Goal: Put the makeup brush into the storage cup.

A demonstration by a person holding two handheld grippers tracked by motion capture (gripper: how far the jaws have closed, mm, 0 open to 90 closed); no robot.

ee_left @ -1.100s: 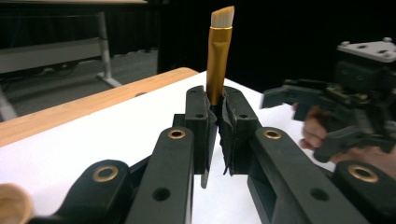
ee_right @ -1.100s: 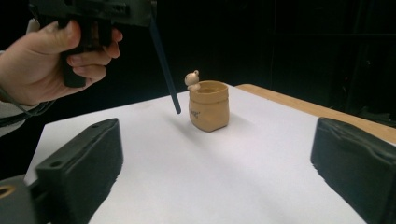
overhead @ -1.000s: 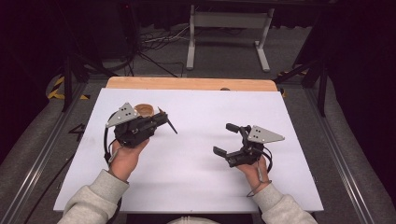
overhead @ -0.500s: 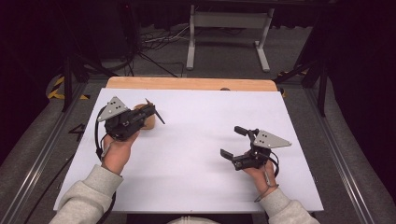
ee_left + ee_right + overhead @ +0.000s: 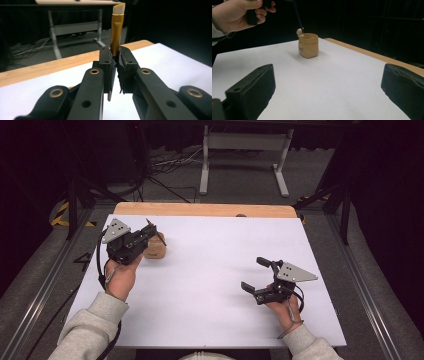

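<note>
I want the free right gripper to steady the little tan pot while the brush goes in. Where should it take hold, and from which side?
Probably around the tan pot at its mid-body, one jaw on each flank, coming level across the white sheet from the right gripper side. The pot stands upright, with bare walls facing that way. The brush in the left gripper occupies the top, so avoid the rim.

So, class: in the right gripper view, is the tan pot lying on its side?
No. The pot stands upright on the white sheet, its open mouth facing up.

small dark mark on the tan pot (image 5: 308, 45), too blurred to read
</note>
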